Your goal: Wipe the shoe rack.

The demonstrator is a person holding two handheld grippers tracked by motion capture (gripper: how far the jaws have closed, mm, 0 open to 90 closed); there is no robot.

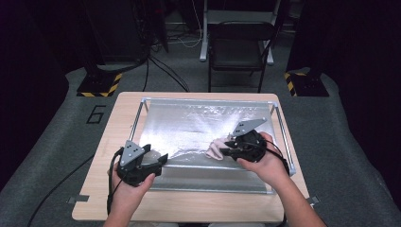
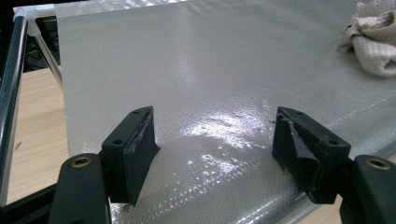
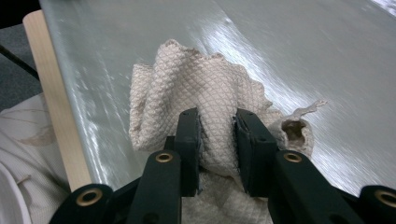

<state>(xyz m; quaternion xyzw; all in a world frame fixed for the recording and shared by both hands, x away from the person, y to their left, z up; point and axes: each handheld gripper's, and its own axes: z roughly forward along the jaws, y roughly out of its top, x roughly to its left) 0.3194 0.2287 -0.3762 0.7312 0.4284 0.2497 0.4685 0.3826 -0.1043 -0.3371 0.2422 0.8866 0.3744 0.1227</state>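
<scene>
Silvery sheet (image 1: 198, 127) on table, right gripper (image 3: 218, 140) pinching cloth (image 3: 196, 84), left gripper (image 2: 215, 140) fingers wide.

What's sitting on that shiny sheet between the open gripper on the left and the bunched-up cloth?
Nothing. In the high view, bare shiny sheet runs from the left gripper to the cloth. The left gripper view shows that stretch bare too.
</scene>
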